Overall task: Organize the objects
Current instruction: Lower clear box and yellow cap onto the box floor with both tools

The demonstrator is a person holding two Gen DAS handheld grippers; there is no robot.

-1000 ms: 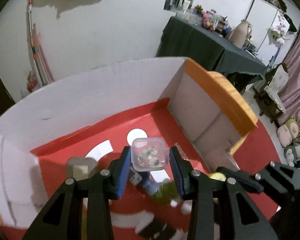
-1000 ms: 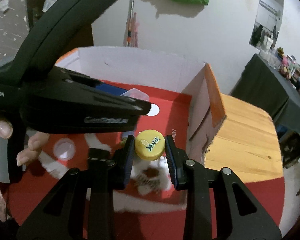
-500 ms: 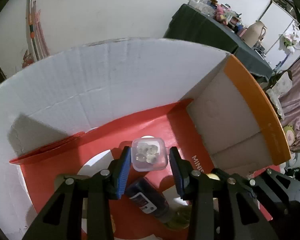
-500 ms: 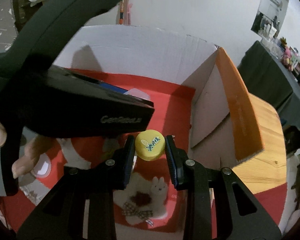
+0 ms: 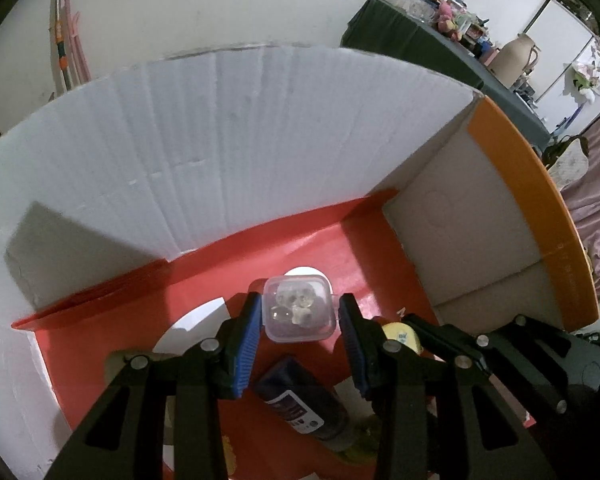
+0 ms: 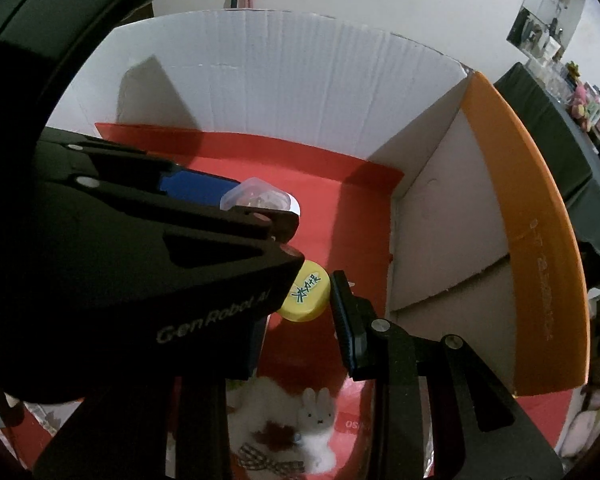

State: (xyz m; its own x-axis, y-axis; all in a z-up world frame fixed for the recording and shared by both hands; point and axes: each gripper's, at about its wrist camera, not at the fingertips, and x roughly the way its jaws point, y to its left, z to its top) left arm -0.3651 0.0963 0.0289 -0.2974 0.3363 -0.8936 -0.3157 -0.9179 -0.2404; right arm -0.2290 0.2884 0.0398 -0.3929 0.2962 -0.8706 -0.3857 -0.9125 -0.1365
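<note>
Behind the work area you have a white wall (image 5: 220, 12) and, to the right, a dark-draped table (image 5: 432, 44) crowded with small items and a tan jug (image 5: 514, 58).

In front of you stands an open cardboard box (image 5: 228, 140) with a white corrugated back wall, an orange-edged flap (image 5: 536, 200) on the right and a red printed floor (image 5: 328, 248). Lying on that floor under your left tool is a dark blue bottle (image 5: 300, 400) with a label; in the right wrist view a white rabbit figure (image 6: 318, 420) shows lower down on the red surface.

Your left gripper (image 5: 298, 318) holds its blue-padded jaws against both sides of a small clear lidded container (image 5: 298, 308) with pale round pieces inside, pinching it above the box floor, near the middle of the box. The same container (image 6: 256, 198) shows in the right wrist view, past the black body of the left tool.

Your right gripper (image 6: 304, 292) is inside the box too, just to the right of the left one. Its jaws are closed onto a yellow bottle cap (image 6: 304, 292) with dark characters on top; the right jaw touches the cap's edge, while the left one is hidden behind the left tool. From the left wrist view the cap (image 5: 400, 334) peeks out beside the right tool's fingers (image 5: 440, 340).
</note>
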